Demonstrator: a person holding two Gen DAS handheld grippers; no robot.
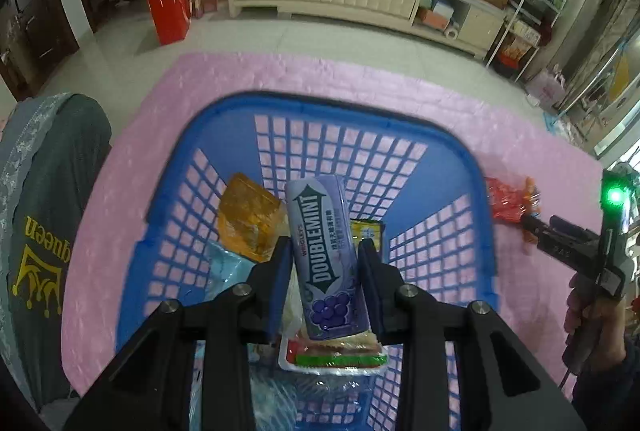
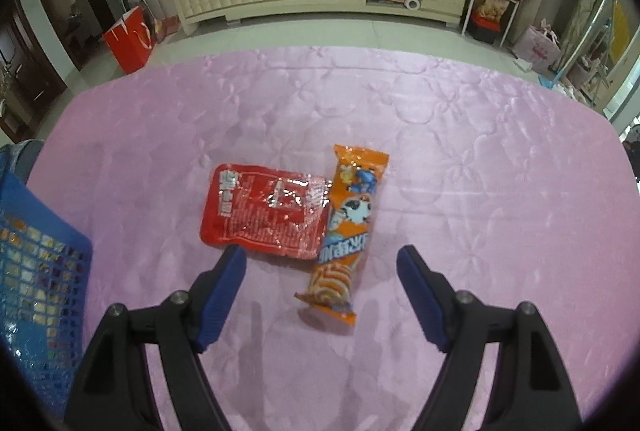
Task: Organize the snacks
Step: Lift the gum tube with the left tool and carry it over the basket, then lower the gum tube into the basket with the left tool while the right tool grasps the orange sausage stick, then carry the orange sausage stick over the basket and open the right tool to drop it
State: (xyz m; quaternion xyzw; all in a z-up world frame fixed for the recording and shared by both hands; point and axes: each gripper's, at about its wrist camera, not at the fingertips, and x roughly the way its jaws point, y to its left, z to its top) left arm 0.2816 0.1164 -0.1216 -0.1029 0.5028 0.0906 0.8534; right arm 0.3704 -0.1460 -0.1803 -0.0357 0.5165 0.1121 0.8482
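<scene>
- Left gripper (image 1: 325, 263) pinches the rigid purple Doublemint gum tin (image 1: 326, 263) over the blue plastic lattice basket (image 1: 476, 167).
- Right gripper (image 2: 321, 267), spread, hovers above the crinkly orange snack stick packet (image 2: 347, 231); likely light, slippery, best grasped mid-length.

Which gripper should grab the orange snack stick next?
Right. The right gripper hangs open just over the orange snack stick, while the left gripper holds the Doublemint pack above the blue basket.
</scene>
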